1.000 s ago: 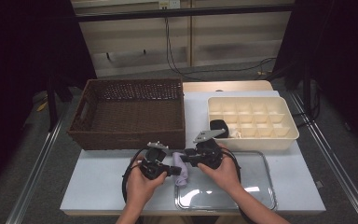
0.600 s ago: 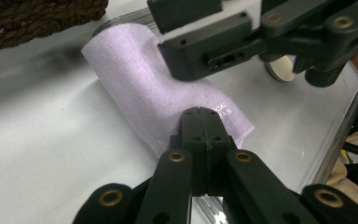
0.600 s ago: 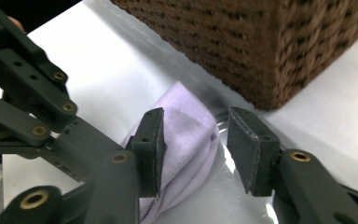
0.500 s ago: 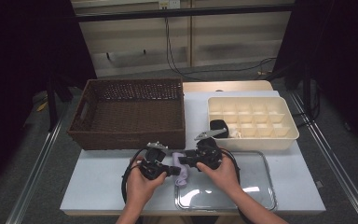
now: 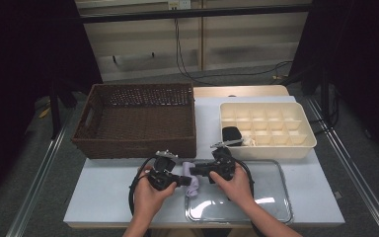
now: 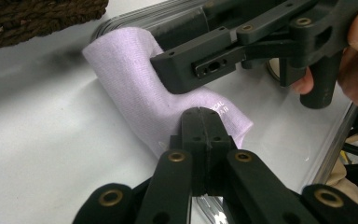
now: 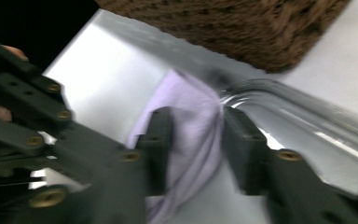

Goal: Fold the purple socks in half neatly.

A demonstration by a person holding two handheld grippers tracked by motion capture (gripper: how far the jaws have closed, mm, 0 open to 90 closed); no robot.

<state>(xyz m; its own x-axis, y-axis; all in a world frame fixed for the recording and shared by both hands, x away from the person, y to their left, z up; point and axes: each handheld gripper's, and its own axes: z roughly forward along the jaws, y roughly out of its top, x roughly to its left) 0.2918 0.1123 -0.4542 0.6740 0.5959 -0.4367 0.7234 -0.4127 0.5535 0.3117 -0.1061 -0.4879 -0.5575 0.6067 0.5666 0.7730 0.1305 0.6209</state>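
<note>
Two tools: both meet over a lilac cloth [image 5: 192,183] at the near edge of the worktop [image 5: 103,197], each held in one hand.
Left tool [image 5: 180,181]: jaws fully closed; in the left gripper view [image 6: 200,140] the two black tips are pressed flat together on the near end of the cloth, pinching it.
Right tool [image 5: 193,171]: jaws part-way apart and just closing further; in the right gripper view [image 7: 193,140] the cloth lies between the two pads, bunched against the left one, while the picture is too blurred to tell whether both pads press on it.
Cloth: lilac knit with small pale lettering near one end [image 6: 135,79]; it drapes from the worktop over the left rim of the tray, its far end on the white surface, its near end in the left tool.
Tray [image 5: 276,207]: clear, shallow, round-cornered; lies at the near right of the worktop, under the right hand [image 5: 234,185].
Basket [image 5: 138,121]: dark brown wicker, rectangular; stands at the far left, just beyond the tools.
Box [image 5: 266,131]: cream, divided into many small compartments; stands at the far right, with a black thing [image 5: 231,134] in its near left corner compartment.
Left hand [image 5: 150,195]: grips the left tool's body, its cable looping beside it.
</note>
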